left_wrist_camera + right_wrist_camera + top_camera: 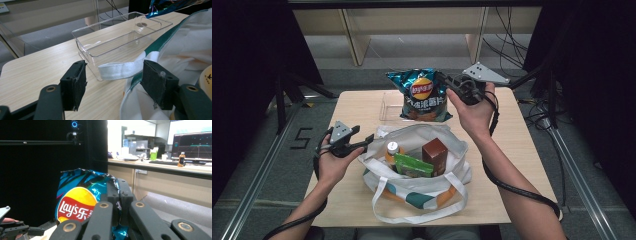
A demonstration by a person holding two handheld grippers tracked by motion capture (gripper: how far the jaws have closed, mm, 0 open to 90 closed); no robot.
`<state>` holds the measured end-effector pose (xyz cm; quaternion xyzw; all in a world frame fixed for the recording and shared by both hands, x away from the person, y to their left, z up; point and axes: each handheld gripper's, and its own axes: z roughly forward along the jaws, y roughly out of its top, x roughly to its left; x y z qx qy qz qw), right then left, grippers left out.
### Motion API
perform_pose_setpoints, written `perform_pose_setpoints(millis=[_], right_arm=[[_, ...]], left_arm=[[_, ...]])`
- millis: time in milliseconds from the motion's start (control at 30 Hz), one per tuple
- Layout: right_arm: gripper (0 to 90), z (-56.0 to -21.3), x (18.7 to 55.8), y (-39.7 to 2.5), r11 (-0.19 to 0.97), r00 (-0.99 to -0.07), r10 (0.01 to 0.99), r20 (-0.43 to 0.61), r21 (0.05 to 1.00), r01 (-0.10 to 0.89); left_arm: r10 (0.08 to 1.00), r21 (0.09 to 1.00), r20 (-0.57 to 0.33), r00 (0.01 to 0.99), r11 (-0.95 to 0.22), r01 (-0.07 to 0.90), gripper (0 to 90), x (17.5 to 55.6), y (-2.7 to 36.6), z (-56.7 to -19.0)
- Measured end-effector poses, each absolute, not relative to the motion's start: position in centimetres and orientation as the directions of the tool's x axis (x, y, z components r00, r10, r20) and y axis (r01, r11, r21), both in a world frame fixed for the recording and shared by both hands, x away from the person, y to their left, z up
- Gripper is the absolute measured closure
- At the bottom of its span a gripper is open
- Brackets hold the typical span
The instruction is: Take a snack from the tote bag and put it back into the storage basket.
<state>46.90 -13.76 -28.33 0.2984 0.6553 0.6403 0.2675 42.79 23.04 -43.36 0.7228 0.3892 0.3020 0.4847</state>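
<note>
One teal, crinkled chip bag (423, 95) hangs pinched in the right gripper (451, 82).

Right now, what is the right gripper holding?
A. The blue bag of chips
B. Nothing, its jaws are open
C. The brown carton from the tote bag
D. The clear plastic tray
A. The right gripper is shut on the top edge of the blue bag of chips, lifted over the clear plastic tray, while the brown carton sits in the tote bag.
</note>
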Motion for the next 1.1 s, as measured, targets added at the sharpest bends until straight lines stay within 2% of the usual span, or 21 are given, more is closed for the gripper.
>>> perform_pose_setpoints(millis=[1100], right_arm=[[90.0, -28.2, 49.1, -14.0, 0.005, -0.64, 0.767, 0.038, 0.998, 0.065]], left_arm=[[0.857, 0.935, 0.057, 0.513, -0.226, 0.274, 34.9, 42.9, 23.1, -43.4]])
